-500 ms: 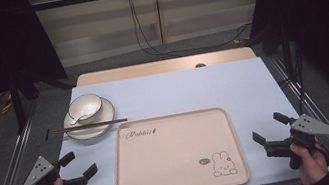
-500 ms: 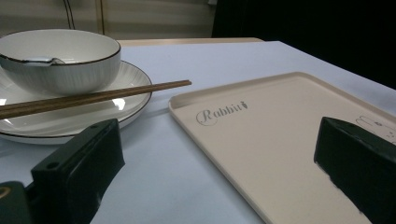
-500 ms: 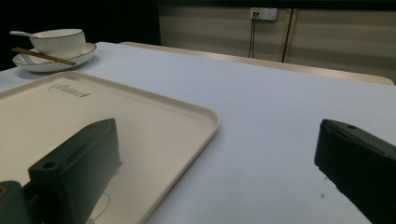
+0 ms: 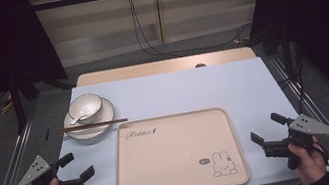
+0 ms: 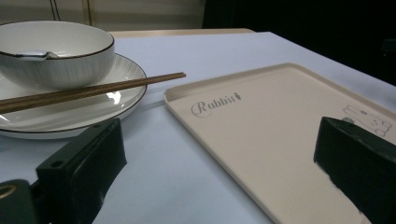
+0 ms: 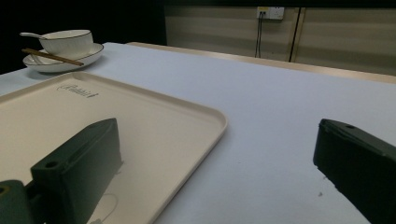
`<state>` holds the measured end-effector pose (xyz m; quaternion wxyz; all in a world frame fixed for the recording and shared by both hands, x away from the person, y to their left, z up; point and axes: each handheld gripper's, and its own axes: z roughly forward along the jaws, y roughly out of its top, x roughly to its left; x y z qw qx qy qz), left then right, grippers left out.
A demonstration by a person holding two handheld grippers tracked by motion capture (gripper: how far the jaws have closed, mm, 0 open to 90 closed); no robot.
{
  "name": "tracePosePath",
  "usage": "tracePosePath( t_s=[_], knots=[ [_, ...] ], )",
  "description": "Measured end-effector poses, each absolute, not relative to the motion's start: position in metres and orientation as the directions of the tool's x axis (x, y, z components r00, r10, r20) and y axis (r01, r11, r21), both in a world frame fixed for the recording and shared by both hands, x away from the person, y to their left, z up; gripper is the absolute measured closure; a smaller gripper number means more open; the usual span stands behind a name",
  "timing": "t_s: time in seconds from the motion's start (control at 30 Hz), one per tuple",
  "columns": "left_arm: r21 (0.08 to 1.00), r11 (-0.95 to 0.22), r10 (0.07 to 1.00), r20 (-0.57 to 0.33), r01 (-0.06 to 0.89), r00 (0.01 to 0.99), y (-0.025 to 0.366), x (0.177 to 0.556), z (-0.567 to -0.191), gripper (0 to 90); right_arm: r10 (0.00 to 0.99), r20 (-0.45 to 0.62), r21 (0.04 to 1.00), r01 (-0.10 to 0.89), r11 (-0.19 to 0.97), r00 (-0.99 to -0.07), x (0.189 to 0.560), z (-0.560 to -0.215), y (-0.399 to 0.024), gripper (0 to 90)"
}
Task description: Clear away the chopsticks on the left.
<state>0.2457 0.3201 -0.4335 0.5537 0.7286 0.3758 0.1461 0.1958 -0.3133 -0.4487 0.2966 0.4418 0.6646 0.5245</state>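
High view. My left claw [image 4: 75, 172] sits at the near left corner of the counter [image 4: 231, 81], jaws spread wide, gripping nothing. My right claw [image 4: 269, 131] mirrors it at the near right, likewise wide and empty. Set against half a second ago, nothing has shifted: both claws sit in the same places, so I judge the work not yet begun. Between them lies a cream tray [image 4: 175, 167], bare but for its printed rabbit. At the far left, a bowl [image 4: 85, 108] stands on a plate [image 4: 105, 113], a spoon [image 4: 74, 120] inside it, chopsticks [image 4: 90, 125] laid across the plate's near rim.

Left claw view. Chopsticks [image 5: 93, 89] rest on the plate [image 5: 107, 100] in front of the bowl [image 5: 56, 56], tips overhanging toward the tray [image 5: 261, 121]; this nearness the high view does not give.

Right claw view. Tray's [image 6: 163, 121] corner lies between my jaws; bowl [image 6: 67, 43] well apart, with a spoon handle [image 6: 30, 34] jutting over its rim.
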Motion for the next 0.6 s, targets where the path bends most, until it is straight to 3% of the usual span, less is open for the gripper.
tracePosePath(
  t_s=[0.23, 0.43, 0.6],
  knots=[
    [0.910, -0.178, 0.689, -0.156, 0.374, 0.708, 0.337, 0.258, -0.424, 3.8, 0.896, 0.066, 0.960, 0.273, 0.063, -0.440, 0.195, -0.449, -0.312, 0.5],
    [0.884, -0.200, 0.654, -0.201, 0.422, 0.730, 0.353, 0.276, -0.422, 4.6, 0.892, 0.066, 0.959, 0.275, 0.067, -0.447, 0.196, -0.449, -0.312, 0.5],
    [0.890, -0.224, 0.648, -0.169, 0.398, 0.743, 0.363, 0.293, -0.423, 6.2, 0.880, 0.077, 0.959, 0.276, 0.062, -0.468, 0.195, -0.450, -0.311, 0.5]
  ],
)
